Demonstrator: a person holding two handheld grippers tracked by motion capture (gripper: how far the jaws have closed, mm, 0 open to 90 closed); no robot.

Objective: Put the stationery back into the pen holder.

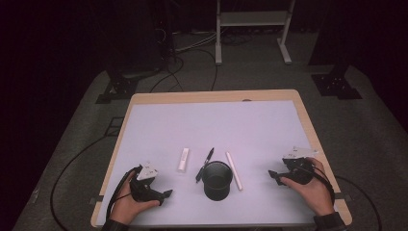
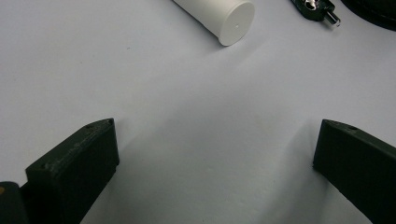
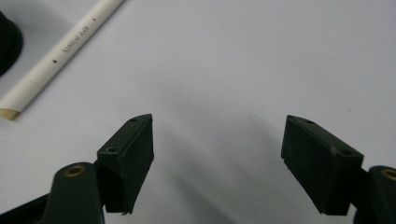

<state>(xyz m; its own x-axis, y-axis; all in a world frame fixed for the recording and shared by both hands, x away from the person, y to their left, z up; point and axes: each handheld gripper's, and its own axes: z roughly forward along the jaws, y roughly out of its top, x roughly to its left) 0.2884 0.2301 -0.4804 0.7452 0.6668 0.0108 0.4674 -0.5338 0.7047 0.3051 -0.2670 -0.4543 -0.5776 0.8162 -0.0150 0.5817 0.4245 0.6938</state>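
Observation:
A black mesh cup (image 1: pixel 217 179) stands near the table's front middle. A black pen (image 1: pixel 204 164) lies just left of it, a white pen (image 1: pixel 234 171) just right, and a short white marker (image 1: pixel 183 160) farther left. My left gripper (image 1: pixel 166 195) rests open at the front left, its jaws wide apart over bare table; the marker's end (image 2: pixel 233 23) and the black pen's tip (image 2: pixel 322 10) lie ahead of it. My right gripper (image 1: pixel 273 177) rests open at the front right, with the white pen (image 3: pixel 60 51) and the cup's edge (image 3: pixel 8 44) off to its left.
The white mat (image 1: pixel 216 130) covers the wooden table (image 1: pixel 308 125). Cables (image 1: pixel 77 163) trail from both grippers over the table's front corners. A white rack's legs (image 1: pixel 250 29) and dark stands (image 1: pixel 337 82) are on the floor behind the table.

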